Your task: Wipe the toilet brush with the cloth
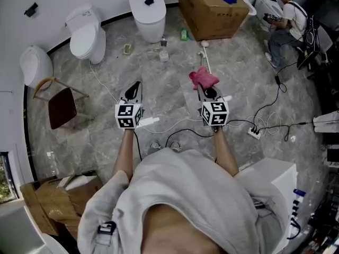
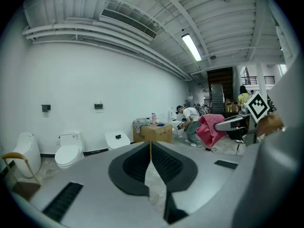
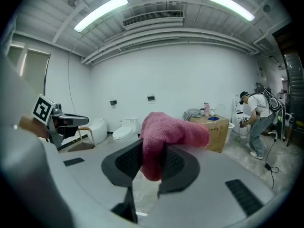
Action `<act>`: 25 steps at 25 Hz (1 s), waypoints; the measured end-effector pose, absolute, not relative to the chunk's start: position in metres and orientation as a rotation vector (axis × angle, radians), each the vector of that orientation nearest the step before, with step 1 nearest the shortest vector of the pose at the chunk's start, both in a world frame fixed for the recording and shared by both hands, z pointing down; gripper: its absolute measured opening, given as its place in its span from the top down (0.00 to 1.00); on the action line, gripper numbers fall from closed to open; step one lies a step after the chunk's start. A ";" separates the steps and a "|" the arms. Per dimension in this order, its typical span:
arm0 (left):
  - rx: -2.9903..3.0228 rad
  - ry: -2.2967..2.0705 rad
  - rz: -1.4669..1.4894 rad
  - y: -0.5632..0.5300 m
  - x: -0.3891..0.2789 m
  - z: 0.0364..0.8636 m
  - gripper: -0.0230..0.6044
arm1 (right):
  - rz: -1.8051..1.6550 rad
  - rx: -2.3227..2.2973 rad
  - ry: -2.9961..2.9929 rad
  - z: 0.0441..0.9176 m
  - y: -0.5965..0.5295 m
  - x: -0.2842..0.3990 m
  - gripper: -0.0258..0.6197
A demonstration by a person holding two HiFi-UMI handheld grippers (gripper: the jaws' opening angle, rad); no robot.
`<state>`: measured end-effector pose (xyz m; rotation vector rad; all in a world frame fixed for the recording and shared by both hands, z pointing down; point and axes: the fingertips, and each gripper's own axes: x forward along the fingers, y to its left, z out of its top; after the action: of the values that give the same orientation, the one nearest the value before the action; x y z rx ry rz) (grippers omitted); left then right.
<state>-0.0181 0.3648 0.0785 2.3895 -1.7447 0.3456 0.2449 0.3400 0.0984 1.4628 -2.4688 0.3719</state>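
Right gripper (image 1: 206,90) (image 3: 153,152): jaws closed on a pink cloth (image 1: 203,77) (image 3: 172,128), which is pinched between the pads and bulges up and forward over the tips. Left gripper (image 1: 134,87) (image 2: 151,149): jaws closed tip to tip, nothing between them. Both grippers are held out level in front of the person, side by side and well apart, above a grey marble floor (image 1: 159,89). The left gripper view shows the cloth (image 2: 209,129) hanging from the other gripper off to its right. The toilet brush (image 1: 206,58) appears to be the slim white rod lying on the floor just beyond the cloth, running away towards a cardboard box (image 1: 213,10). In the head view its near end runs under the cloth's edge; whether cloth and rod touch cannot be told. Neither gripper holds it. Two white toilets (image 1: 88,36) (image 1: 149,12) stand along the far wall to the left of the box, with a small green bottle (image 1: 184,34) on the floor between the nearer toilet and the box. A chair with a dark red seat (image 1: 62,107) stands to the left. Cables and a white power strip (image 1: 254,132) lie on the floor to the right of the right gripper. A second person (image 1: 286,20) crouches at the far right.
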 end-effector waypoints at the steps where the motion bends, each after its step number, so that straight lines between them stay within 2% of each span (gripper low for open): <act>1: 2.391 -1.742 0.349 0.364 -0.014 0.079 0.92 | 0.373 1.456 -2.471 0.100 0.338 0.247 0.82; 8: 2.373 -1.731 0.375 0.357 0.001 0.094 0.92 | 0.386 1.400 -2.477 0.112 0.327 0.252 0.82; 15: 2.361 -1.726 0.393 0.335 -0.014 0.106 0.92 | 0.392 1.376 -2.473 0.122 0.298 0.237 0.82; 25: 2.390 -1.643 0.366 0.237 -0.050 0.126 0.92 | 0.398 1.420 -2.400 0.136 0.218 0.202 0.81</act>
<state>-0.0498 0.2367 0.1263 2.3899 -1.6428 0.3663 0.2023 0.2183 0.1356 1.4196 -2.4001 0.3984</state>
